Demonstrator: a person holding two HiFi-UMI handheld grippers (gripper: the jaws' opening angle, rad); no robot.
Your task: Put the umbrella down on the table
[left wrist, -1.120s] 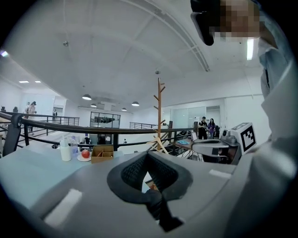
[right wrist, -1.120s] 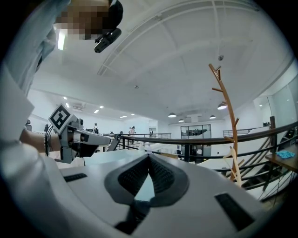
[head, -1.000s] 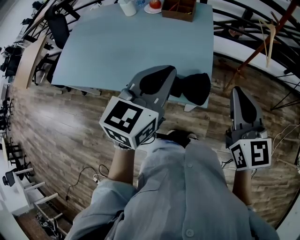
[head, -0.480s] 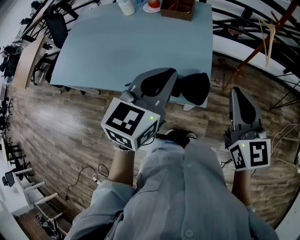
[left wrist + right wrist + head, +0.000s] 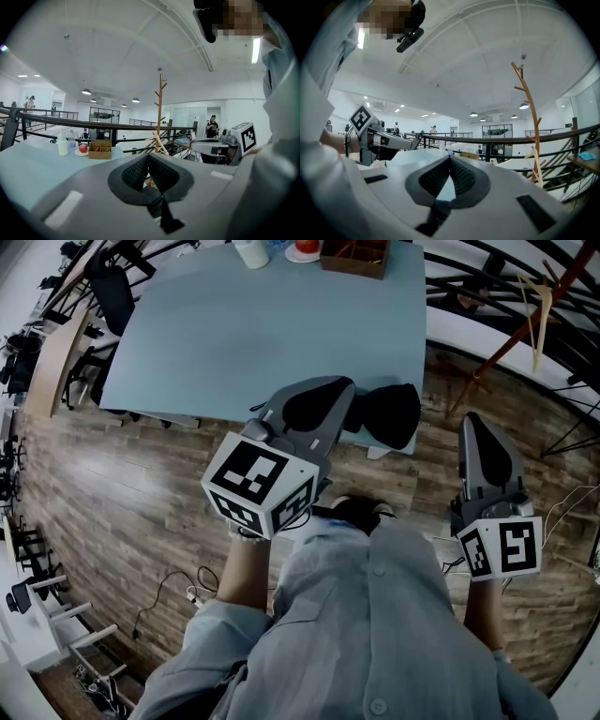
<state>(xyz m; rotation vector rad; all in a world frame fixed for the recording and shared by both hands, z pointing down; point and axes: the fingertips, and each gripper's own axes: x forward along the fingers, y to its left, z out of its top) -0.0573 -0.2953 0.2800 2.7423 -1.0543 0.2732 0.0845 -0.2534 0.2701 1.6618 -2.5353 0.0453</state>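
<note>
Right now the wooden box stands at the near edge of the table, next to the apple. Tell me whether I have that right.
Not quite. The wooden box stands at the far edge of the table, not the near one. It is next to the apple, as you said. The head view shows it.

Barely anything: the left gripper [image 5: 337,399] holding the umbrella [image 5: 389,415] has edged slightly toward the desk's [image 5: 272,334] near edge.

Blue table [image 5: 262,334] with wooden box [image 5: 356,254], bottle [image 5: 251,251]
</note>
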